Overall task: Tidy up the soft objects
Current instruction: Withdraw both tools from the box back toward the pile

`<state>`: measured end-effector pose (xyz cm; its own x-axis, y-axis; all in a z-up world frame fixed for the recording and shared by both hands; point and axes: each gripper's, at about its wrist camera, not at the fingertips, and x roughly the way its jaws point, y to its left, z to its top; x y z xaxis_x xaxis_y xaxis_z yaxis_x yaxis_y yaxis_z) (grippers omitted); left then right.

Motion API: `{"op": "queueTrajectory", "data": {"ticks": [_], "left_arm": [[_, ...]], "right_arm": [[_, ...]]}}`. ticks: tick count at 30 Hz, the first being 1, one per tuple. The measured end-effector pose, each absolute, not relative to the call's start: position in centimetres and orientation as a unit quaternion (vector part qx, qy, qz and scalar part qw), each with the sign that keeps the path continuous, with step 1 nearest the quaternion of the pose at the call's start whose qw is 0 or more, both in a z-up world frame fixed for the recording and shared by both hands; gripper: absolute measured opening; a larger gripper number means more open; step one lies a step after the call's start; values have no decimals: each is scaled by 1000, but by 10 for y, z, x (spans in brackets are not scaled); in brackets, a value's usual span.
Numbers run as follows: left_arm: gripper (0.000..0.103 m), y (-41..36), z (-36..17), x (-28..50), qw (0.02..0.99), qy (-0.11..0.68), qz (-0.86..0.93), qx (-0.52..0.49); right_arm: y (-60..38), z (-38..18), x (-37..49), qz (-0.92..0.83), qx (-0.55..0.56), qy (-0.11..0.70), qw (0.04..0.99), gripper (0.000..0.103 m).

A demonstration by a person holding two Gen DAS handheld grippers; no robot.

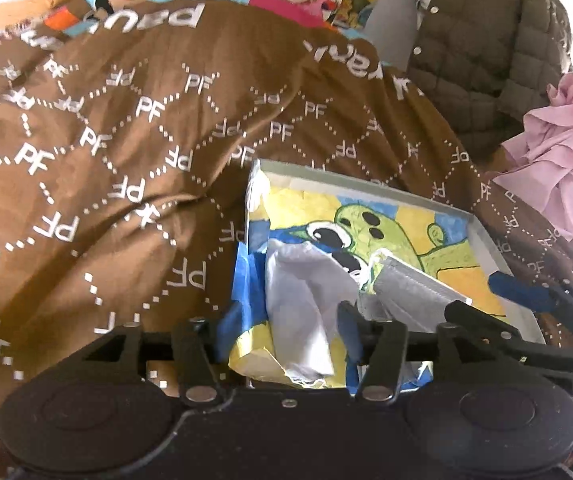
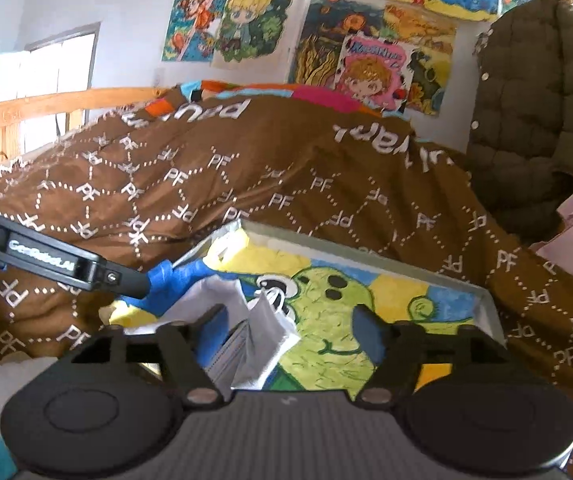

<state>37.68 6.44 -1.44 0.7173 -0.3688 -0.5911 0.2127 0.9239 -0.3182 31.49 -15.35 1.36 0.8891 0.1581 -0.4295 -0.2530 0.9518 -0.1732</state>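
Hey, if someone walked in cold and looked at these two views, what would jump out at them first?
The brown blanket with white PF lettering, heaped across the bed and filling most of both views. In front of it lies a tray lined with a bright green cartoon drawing, with white cloth and a grey folded piece lying in it and both grippers at its near edge. Colourful cartoon posters cover the wall behind, beside a hanging quilted olive jacket.

brown "pf" patterned bedspread (image 2: 286,184) over bed, wooden headboard (image 2: 26,120) at left. cartoon posters (image 2: 326,40) on white wall. olive quilted jacket (image 2: 534,100) hanging at right.
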Motion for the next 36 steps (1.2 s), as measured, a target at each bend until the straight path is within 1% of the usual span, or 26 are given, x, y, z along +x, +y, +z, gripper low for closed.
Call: {"op": "queueTrajectory", "data": {"ticks": [1, 2, 4, 6, 8, 10, 11, 14, 21, 26, 30, 36], "left_arm": [[65, 64, -10, 372, 922, 334, -157, -112], [71, 64, -7, 367, 925, 327, -157, -111], [76, 65, 2, 356, 931, 310, -158, -109], [85, 65, 10, 344, 937, 290, -157, -112], [91, 66, 17, 329, 943, 272, -152, -117], [93, 66, 25, 313, 948, 255, -149, -121], [93, 65, 28, 307, 949, 250, -150, -121], [100, 63, 41, 284, 955, 231, -150, -112], [101, 60, 64, 226, 967, 194, -140, -85], [102, 65, 71, 186, 971, 177, -128, -93], [102, 69, 67, 157, 972, 177, -114, -107], [102, 71, 55, 124, 969, 197, -100, -113]], "right_arm": [[-155, 17, 311, 106, -111, 206, 966, 83], [-156, 20, 306, 105, -109, 202, 968, 86], [-159, 28, 295, 105, -103, 193, 970, 91], [-162, 35, 283, 105, -96, 180, 973, 98], [-165, 42, 269, 103, -91, 162, 977, 100], [-169, 48, 256, 99, -84, 149, 980, 102], [-171, 51, 250, 96, -78, 143, 982, 102], [-179, 60, 231, 93, -65, 130, 985, 102], [-193, 73, 184, 80, -57, 109, 989, 103], [-203, 72, 143, 65, -48, 104, 991, 103], [-208, 64, 112, 54, -43, 111, 991, 103], [-213, 48, 78, 40, -47, 138, 989, 103]]}}
